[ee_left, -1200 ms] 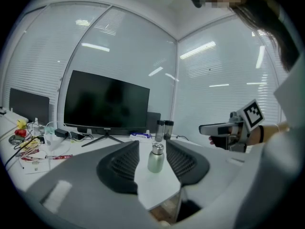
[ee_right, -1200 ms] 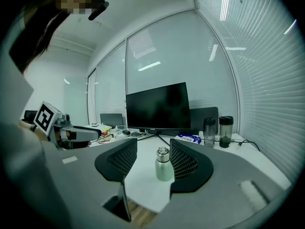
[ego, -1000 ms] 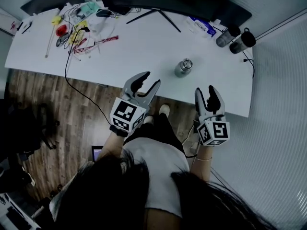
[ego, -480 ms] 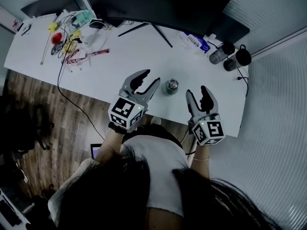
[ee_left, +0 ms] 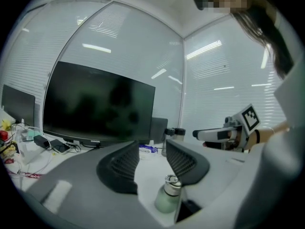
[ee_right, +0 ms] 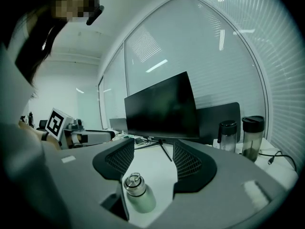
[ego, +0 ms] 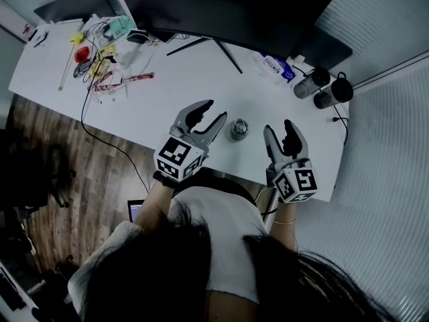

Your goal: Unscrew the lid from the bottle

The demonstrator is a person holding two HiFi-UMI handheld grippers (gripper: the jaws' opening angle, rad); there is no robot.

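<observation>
1. The bottle (ego: 239,129) stood upright on the white bench (ego: 167,86), close to the front edge. Its lid (ee_right: 135,183) was on, with a small ring loop on top.
2. The left gripper (ego: 214,111) hovered just left of the bottle. Its fingers were partly apart with nothing between them. In the left gripper view the bottle showed low beside the right-hand finger, outside the gap.
3. The right gripper (ego: 279,127) hovered just right of the bottle. Its fingers had just been opening and stood wide, with nothing between them. In the right gripper view the bottle showed low beside the left-hand finger, clear of the pads.
4. Behind the bottle stood a dark monitor (ego: 221,9).
5. Behind the bottle and to its right were two dark-lidded tumblers (ego: 314,80).
6. Far to the bottle's left and behind it lay a tangle of cables and small coloured items (ego: 100,52).
</observation>
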